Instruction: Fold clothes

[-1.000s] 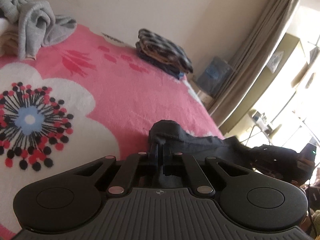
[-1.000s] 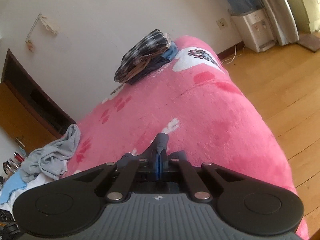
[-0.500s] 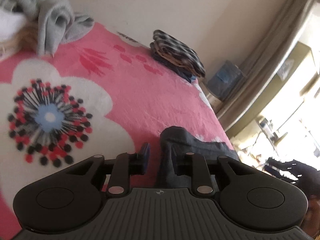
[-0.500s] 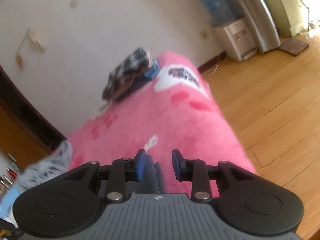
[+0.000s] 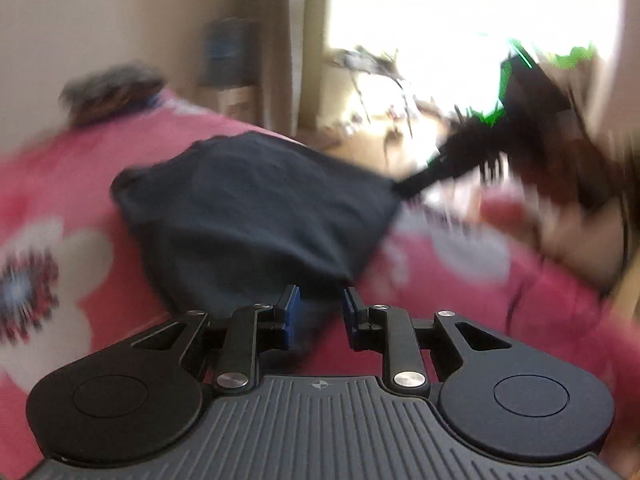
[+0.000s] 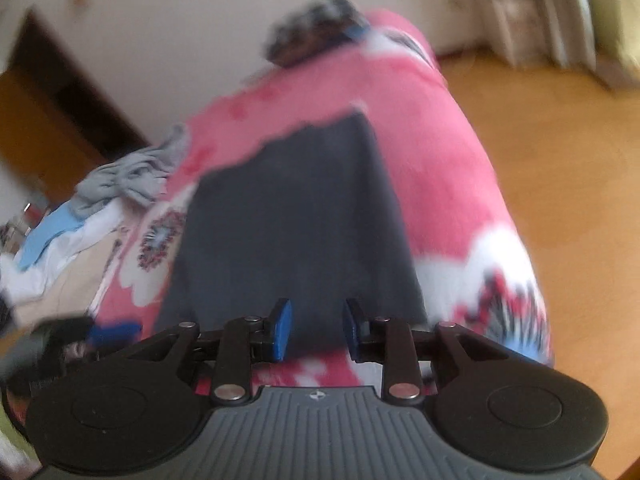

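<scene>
Blue-padded fingers of left gripper (image 5: 317, 312) & right gripper (image 6: 316, 326) both spread, holding nothing. Dark garment (image 6: 296, 216) lies flat on pink blanket (image 6: 452, 168), prob. laid out for folding. Farther: plaid pile (image 6: 316, 28), likely done stack.

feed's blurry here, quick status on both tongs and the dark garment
Left tongs open, empty. Right tongs open, empty. Dark navy fabric garment lying flat on pink flowered fleece blanket, released. Nothing in the way.

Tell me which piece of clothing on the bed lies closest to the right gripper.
The dark garment, spread flat just ahead of the open right gripper. The grey bundle and checked pile lie farther off.
</scene>
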Tool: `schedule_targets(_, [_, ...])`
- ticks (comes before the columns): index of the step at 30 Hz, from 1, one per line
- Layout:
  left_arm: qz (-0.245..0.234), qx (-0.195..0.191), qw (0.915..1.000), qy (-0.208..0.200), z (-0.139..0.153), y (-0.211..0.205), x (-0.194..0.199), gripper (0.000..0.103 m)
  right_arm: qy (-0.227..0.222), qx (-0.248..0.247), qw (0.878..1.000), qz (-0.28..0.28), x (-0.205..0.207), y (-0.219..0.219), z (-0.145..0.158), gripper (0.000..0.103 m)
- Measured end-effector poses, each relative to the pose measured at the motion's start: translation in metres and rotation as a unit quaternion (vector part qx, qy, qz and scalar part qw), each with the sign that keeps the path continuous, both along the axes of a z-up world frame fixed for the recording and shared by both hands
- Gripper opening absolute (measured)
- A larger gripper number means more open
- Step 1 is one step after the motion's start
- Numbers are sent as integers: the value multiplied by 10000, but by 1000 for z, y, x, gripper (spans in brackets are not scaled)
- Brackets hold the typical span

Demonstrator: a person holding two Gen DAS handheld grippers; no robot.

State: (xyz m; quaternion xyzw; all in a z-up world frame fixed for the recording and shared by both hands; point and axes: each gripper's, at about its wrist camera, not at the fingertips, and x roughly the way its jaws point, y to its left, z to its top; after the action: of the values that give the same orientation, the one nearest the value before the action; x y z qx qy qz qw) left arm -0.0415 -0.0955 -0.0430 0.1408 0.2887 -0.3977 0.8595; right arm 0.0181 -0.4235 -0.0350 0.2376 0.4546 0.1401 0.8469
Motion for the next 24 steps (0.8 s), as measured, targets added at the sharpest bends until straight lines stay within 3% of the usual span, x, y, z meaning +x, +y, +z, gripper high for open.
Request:
schedule_targets(1, [-161,284,9992,-250,-5,-6,-9,33,198,233,9992,-252,-1,-7,-4,32])
schedule_targets(3, [-265,707,9951,-637,-16,-13,-19,34,504,620,9941,-728,-2,-19,-12,34])
schedule_targets(6, [-223,832,9938,-699,-20,-12,-17,34,749,983,9836,-1313,-3,-34,-21,47])
schedule_targets(10, [-167,999,9918,-782,-27,-9,-15,33,998,1275,9728,-1656,8,-38,-37,47])
schedule_targets(11, [-152,1040,9912,-802,-28,-9,-14,25,1030,1279,9727,-1640,11,-39,-41,47])
schedule_targets(14, [-110,1165,9894,-864,-33,-7,-12,7,1022,1152,9729,-1722,14,-37,-45,35])
schedule_targets(16, [-82,1248,9880,-905,-36,-6,-11,4,937,1116,9736,-1756,12,-35,-43,14])
schedule_targets(24, [-111,1427,9866,-784,-45,2,-9,1,701,630,9802,-1744,9,-33,-46,10])
